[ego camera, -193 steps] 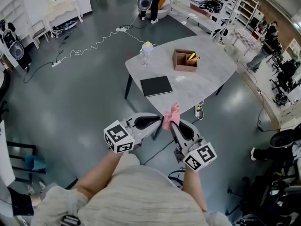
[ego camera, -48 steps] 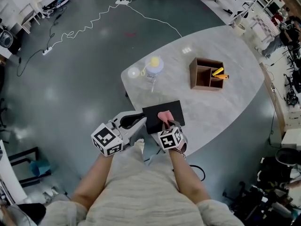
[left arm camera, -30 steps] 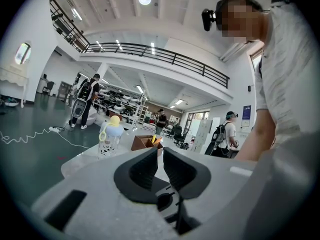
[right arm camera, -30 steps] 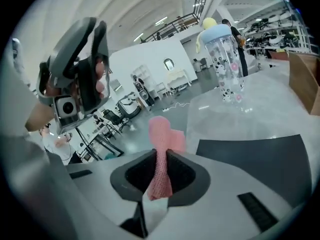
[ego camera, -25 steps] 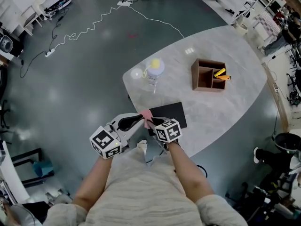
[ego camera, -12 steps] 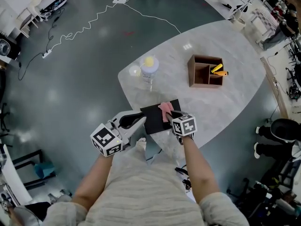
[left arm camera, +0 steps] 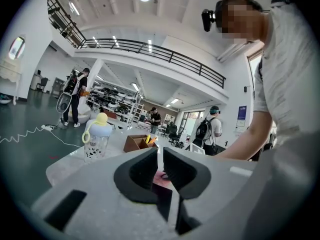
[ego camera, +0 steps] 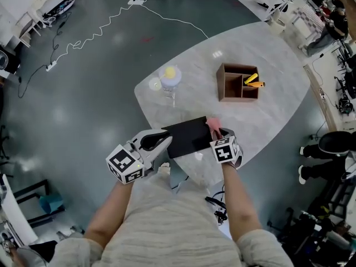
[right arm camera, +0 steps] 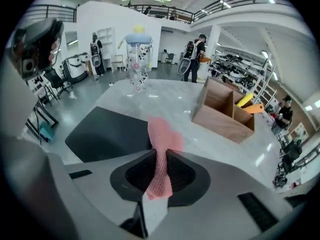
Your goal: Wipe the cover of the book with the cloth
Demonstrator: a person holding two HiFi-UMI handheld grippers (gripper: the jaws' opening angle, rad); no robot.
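Presently we work at the near edge of the pale marble table (ego camera: 267, 110), where one black book (ego camera: 186, 138) lies flat, its near long side close beside the rim and its left end close to where the tabletop curves away. Our right gripper (ego camera: 218, 133) stands at the book's far right corner, its jaws pressed onto the single pink cloth (ego camera: 213, 125), which sticks out past the tips and sits at that corner, over the book's right edge. From the right gripper view we see the cloth (right arm camera: 162, 139) pinched as a narrow strip between the pads and fanning out beyond them, with the book's cover (right arm camera: 107, 131) spreading off to the left of it, bare and dark.

Our left gripper (ego camera: 166, 141) meets the book's left end. Its jaws (left arm camera: 158, 156) are drawn nearly together with only a slit between them, and we hold nothing there.

Beyond the book's far side we have open marble. Well past it stand one clear bottle (ego camera: 169, 77) with a yellow top, off to the left, and one divided wooden box (ego camera: 236, 85), off to the right, carrying one yellow piece (ego camera: 251, 78) and one orange piece (ego camera: 256, 84). Right of the book the tabletop runs bare to the rim.

We count two grippers, one book, one cloth, one bottle, one box.
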